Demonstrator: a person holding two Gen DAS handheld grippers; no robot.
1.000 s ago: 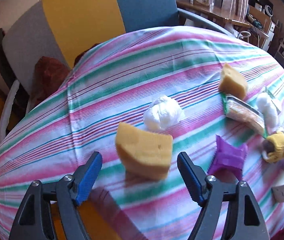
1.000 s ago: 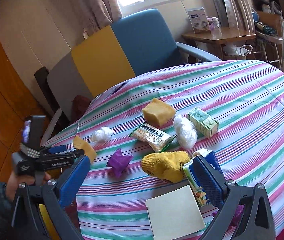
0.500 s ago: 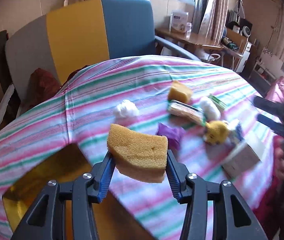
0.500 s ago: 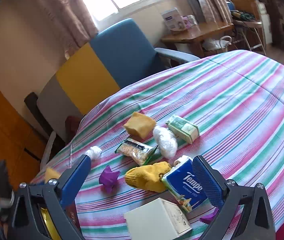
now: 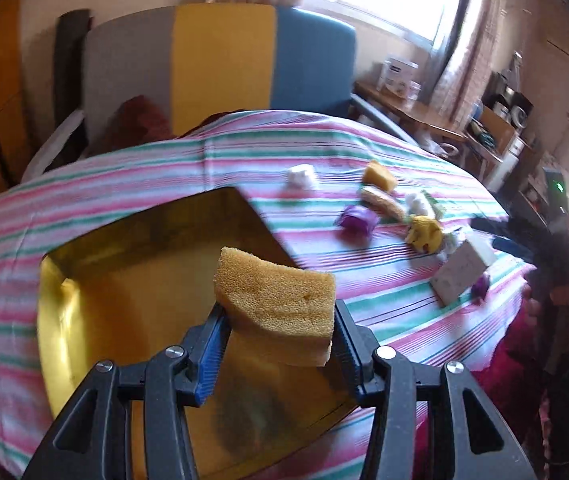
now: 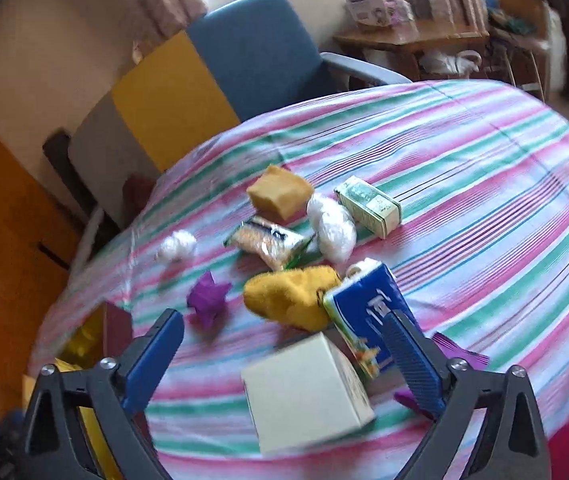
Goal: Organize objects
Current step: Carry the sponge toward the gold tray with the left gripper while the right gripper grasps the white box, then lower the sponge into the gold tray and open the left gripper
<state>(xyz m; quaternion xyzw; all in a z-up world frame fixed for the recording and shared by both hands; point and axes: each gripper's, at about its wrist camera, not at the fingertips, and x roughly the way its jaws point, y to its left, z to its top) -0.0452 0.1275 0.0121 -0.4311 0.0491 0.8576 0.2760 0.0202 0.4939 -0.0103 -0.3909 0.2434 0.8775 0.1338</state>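
Note:
My left gripper (image 5: 278,334) is shut on a yellow sponge (image 5: 276,304) and holds it in the air above a shiny yellow tray (image 5: 96,304) on the striped tablecloth. My right gripper (image 6: 284,354) stands open above a white box (image 6: 304,388), with nothing pressed between its blue pads. Just beyond that box lie a blue tissue pack (image 6: 364,308), a yellow knitted item (image 6: 292,292), a purple paper shape (image 6: 206,298), a snack packet (image 6: 268,240), a second sponge (image 6: 278,196), two white wads (image 6: 330,226) and a green carton (image 6: 368,206).
A grey, yellow and blue chair (image 5: 220,60) stands behind the table. A wooden side table with boxes (image 6: 408,36) is at the back right. The tray's corner (image 6: 84,344) shows at the lower left of the right wrist view. A person's hand holds the other gripper (image 5: 556,240).
The left gripper closed on the sponge, lifted it off the cloth and carried it over the yellow tray. The right gripper stayed above the white box, open.

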